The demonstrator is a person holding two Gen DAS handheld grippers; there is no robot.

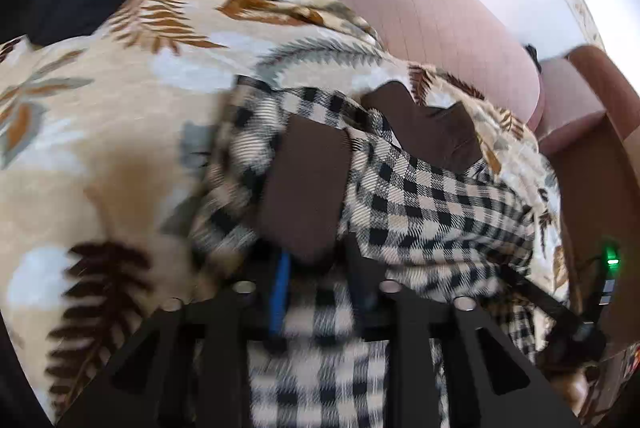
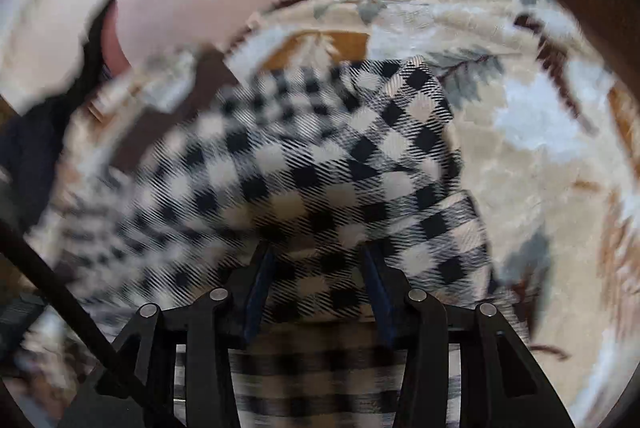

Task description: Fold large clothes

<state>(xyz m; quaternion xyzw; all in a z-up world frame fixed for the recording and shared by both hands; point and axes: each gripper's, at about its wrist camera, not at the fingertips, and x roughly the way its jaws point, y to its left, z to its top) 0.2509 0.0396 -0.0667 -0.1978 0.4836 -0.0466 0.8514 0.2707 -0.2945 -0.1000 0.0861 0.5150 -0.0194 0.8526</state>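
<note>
The left tool [image 1: 320,260] points steeply down with its two fingers parted, a brown panel of the checked garment [image 1: 432,204] bunched up between them and rising just past the tips — whether the pads actually press on that brown cloth I cannot tell, since the fold hides the contact. In the right wrist view the right tool [image 2: 320,264] stands with its fingers spread about as wide, the black-and-cream checks of the checked garment [image 2: 320,164] lying between and under them; here too the blur hides whether the cloth is pinched or merely straddled. From both tools the garment runs outward and away: in the left view it stretches from the fingers toward the right and far side, and in the right view toward the left and far, so its long axis seems to lie across the space between the two hands. It rests on a leaf-patterned blanket [image 1: 120,100], which spreads to the left of the left tool and to the right of the right one. Beyond the blanket rises a pink upholstered cushion [image 1: 432,12]. The left tool sits nearer the brown-lined part, so that edge is its natural hold.
</note>
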